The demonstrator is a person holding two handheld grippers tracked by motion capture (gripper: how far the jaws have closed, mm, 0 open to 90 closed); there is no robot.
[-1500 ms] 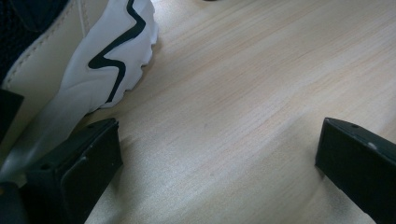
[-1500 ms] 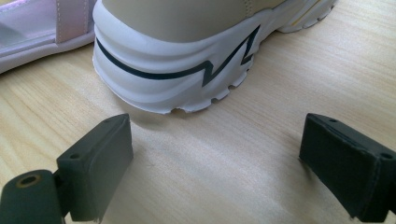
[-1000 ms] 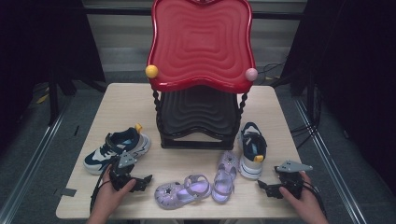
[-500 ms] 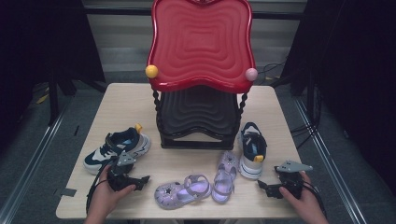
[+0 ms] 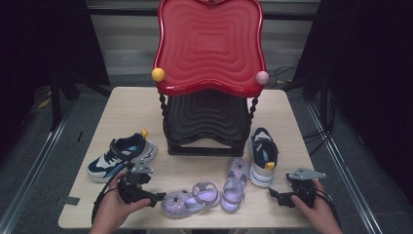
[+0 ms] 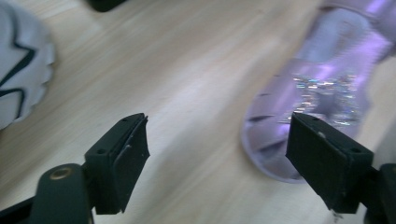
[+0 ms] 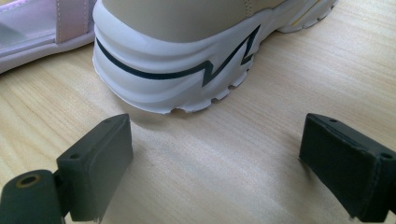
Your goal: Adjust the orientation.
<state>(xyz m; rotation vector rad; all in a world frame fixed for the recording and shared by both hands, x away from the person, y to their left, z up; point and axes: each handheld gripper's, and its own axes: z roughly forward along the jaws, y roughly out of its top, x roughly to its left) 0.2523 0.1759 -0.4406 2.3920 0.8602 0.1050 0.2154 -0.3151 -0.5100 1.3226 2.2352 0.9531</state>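
My left tool (image 5: 155,197) hovers at the near left of the surface (image 5: 126,105), its jaws spread with nothing between them; they have just been closing somewhat. In the left gripper view the toe of the near purple sandal (image 6: 322,93) lies just ahead of the right-hand jaw, apart from it, on bare wood. My right tool (image 5: 277,196) rests at the near right edge, jaws wide and empty; in the right gripper view the heel of the right sneaker (image 7: 187,60) stands just beyond the jaws, not touching them. In the high view the near purple sandal lies on its side between the two tools, its toe toward my left tool. The second purple sandal (image 5: 234,180) lies just beside it, touching or nearly touching the right sneaker. The left sneaker (image 5: 122,155), navy and white, sits beyond my left hand (image 5: 114,209). Farthest, at the middle of the surface, stands a two-tier rack (image 5: 209,48) with a red upper tray and a black lower tray (image 5: 207,117).
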